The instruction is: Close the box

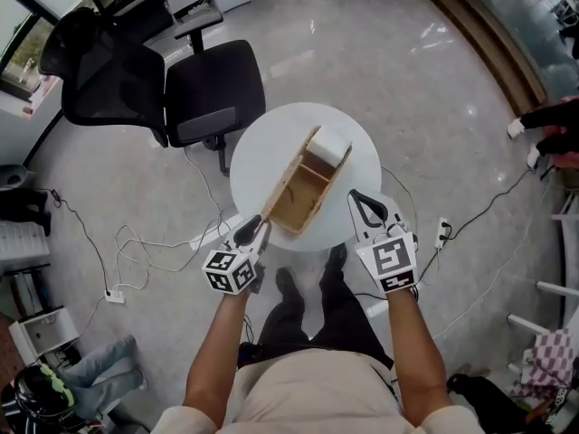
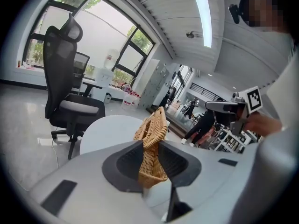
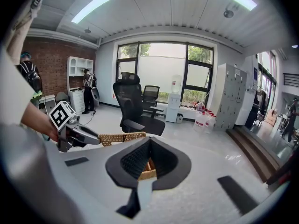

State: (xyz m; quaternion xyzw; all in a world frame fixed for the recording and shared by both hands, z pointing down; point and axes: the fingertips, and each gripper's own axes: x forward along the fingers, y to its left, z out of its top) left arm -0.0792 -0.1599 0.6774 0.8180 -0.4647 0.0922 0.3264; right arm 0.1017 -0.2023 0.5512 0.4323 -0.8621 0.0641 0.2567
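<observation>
Wicker box [image 1: 306, 195] standing open on the round white surface [image 1: 262, 156]. Left gripper [image 1: 260, 231] clamped on near corner of box lid [image 1: 288, 172]. Right gripper [image 1: 355, 196] just beside box, jaws together, empty.

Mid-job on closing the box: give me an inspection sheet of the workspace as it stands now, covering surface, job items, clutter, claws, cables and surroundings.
Surface: round white table, with the box on it.
Job's things: wicker box open; its lid stands up along its left side.
Clutter: white object in the box's far compartment; cannot tell what it is.
Claws: left claw shut on the lid's near end; right claw shut, empty, beside the box's right side.
Cables: white cables on the floor left of the table; another cable to the right.
Surroundings: black office chair beyond the table; glossy grey floor.
</observation>
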